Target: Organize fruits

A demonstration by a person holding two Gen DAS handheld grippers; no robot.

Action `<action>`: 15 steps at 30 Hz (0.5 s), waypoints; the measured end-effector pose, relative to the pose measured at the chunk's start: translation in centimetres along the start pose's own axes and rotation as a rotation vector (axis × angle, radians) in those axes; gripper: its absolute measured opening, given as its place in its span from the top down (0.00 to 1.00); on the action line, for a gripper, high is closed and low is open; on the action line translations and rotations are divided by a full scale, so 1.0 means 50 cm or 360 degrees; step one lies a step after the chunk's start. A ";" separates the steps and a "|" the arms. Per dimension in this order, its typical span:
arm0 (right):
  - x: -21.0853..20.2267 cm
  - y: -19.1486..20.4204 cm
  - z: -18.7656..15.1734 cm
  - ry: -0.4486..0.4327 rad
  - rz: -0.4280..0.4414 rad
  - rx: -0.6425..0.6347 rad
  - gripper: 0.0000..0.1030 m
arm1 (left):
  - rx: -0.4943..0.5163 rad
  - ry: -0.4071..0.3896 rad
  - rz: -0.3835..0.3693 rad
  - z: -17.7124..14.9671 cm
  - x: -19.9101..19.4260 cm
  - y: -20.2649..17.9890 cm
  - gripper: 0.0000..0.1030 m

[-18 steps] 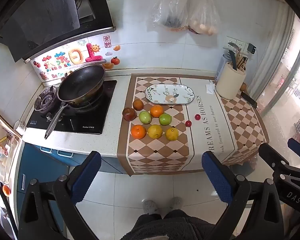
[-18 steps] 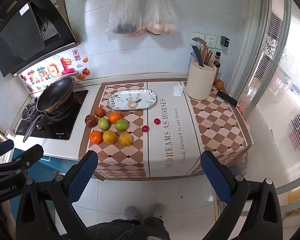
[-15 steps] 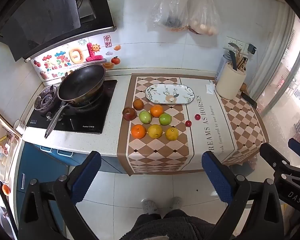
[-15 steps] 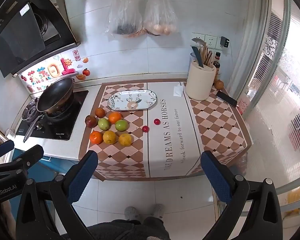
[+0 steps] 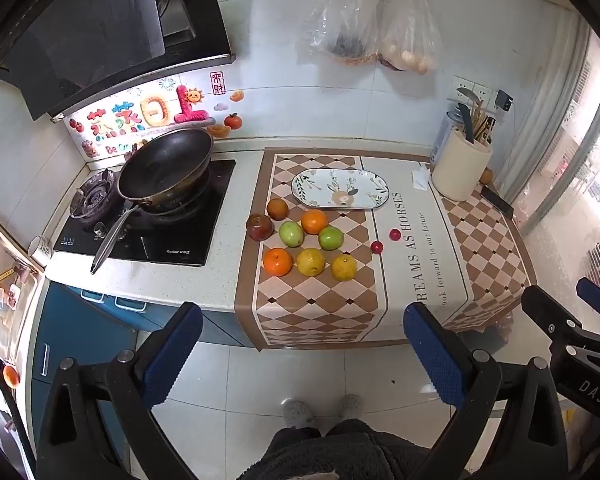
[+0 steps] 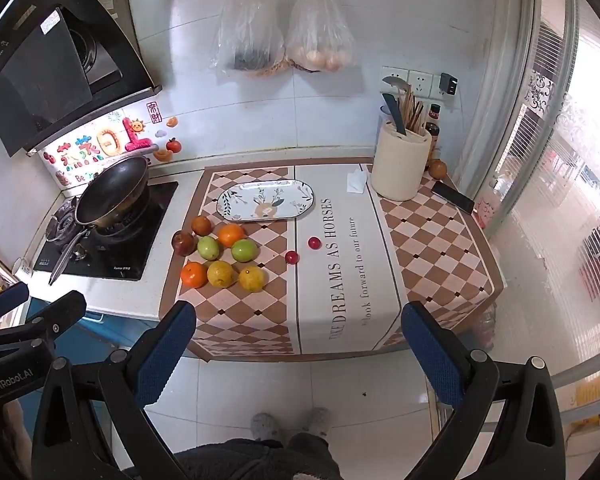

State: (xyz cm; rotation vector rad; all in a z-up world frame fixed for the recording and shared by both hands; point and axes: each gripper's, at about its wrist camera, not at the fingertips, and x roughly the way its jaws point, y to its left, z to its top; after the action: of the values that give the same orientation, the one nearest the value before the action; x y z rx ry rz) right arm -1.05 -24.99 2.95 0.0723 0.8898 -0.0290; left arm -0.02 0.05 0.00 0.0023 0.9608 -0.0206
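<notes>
Left wrist view shows the fruits [image 5: 306,240] clustered on the checkered runner [image 5: 320,300] near the counter's middle, just in front of an oval patterned plate [image 5: 340,192]; two small red fruits [image 5: 385,241] lie apart toward the runner's printed panel. A wok [image 5: 166,168] sits on the hob [image 5: 148,224] at the counter's left end, a utensil crock [image 5: 462,172] at the back right corner. Two plastic bags [image 6: 284,28] hang on the tiled wall, their contents hard to make out. Left gripper [image 5: 300,352] and right gripper [image 6: 296,348] both hang over the floor, jaws wide apart and empty. The person's slippered feet [image 5: 324,410] are partly cut off below.
</notes>
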 end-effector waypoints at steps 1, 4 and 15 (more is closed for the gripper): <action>-0.001 0.001 0.000 0.0000 0.0000 0.0000 0.00 | 0.0000 0.0000 -0.0001 0.000 0.000 0.000 0.00; -0.006 0.005 0.002 0.0003 0.0001 -0.0002 0.00 | 0.0003 0.0001 -0.0001 0.000 0.001 -0.001 0.00; -0.016 0.003 -0.004 0.0006 0.0003 -0.0005 0.00 | -0.0005 0.0004 -0.0006 -0.001 0.000 0.001 0.00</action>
State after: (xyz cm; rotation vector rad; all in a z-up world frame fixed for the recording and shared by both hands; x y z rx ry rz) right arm -1.70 -24.83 3.42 0.0704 0.8938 -0.0260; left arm -0.04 0.08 -0.03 -0.0024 0.9635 -0.0226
